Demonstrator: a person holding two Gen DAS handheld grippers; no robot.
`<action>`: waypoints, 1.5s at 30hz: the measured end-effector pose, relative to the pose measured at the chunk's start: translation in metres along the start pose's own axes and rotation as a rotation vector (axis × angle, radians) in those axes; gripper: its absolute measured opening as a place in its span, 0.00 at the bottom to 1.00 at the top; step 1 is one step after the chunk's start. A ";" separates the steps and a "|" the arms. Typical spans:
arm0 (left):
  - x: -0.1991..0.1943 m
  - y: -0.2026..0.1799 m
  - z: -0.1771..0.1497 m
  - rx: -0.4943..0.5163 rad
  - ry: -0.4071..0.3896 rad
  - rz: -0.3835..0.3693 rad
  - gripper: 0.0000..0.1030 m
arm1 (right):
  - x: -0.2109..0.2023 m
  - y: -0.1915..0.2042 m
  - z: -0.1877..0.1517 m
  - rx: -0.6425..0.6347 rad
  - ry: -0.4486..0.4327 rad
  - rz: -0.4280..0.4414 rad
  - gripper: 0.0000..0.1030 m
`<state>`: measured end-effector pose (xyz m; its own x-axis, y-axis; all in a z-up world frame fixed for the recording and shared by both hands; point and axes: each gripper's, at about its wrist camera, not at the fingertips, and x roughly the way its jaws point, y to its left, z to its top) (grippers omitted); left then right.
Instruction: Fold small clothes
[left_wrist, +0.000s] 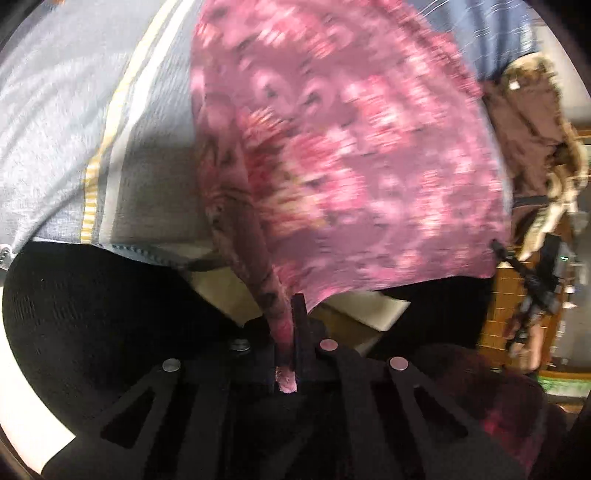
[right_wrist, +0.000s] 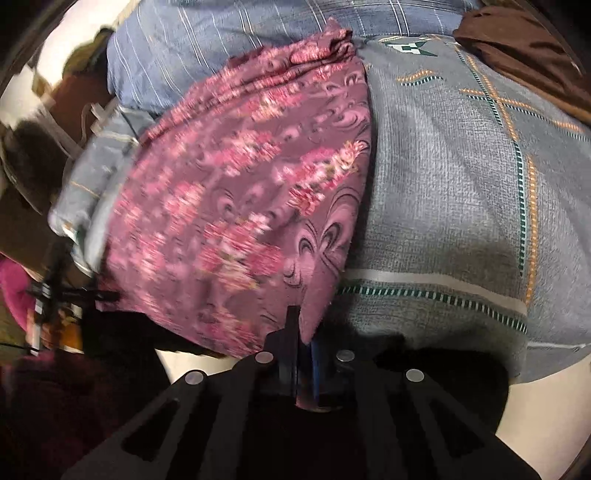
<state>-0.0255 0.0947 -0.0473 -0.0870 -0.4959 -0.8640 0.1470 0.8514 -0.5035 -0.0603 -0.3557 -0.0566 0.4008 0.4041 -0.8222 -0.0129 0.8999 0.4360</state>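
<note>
My left gripper (left_wrist: 286, 332) is clamped on a bunched edge of the pink cloth (left_wrist: 351, 147); a strip of it runs down between the fingers at lower centre. The cloth fills the middle of that view, blurred, so I can't read its print there. In the right wrist view my right gripper (right_wrist: 304, 332) also pinches the cloth (right_wrist: 240, 203) at its lower edge, fingers nearly together. The cloth hangs over a grey bedspread (right_wrist: 461, 203), hiding much of it. A brown garment (right_wrist: 524, 48) is cut off at upper right. Dark shapes at lower left I can't make out.
</note>
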 end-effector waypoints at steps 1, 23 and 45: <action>-0.010 -0.002 0.001 0.007 -0.028 -0.032 0.04 | -0.004 0.000 0.002 0.013 -0.006 0.022 0.04; -0.115 -0.022 0.142 -0.055 -0.447 -0.268 0.04 | -0.033 -0.001 0.126 0.225 -0.331 0.489 0.04; -0.058 0.040 0.323 -0.286 -0.387 -0.191 0.42 | 0.077 -0.061 0.276 0.459 -0.319 0.347 0.50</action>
<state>0.3035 0.1026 -0.0174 0.2930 -0.6275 -0.7214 -0.1161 0.7256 -0.6783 0.2244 -0.4252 -0.0458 0.6964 0.5264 -0.4878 0.1738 0.5357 0.8263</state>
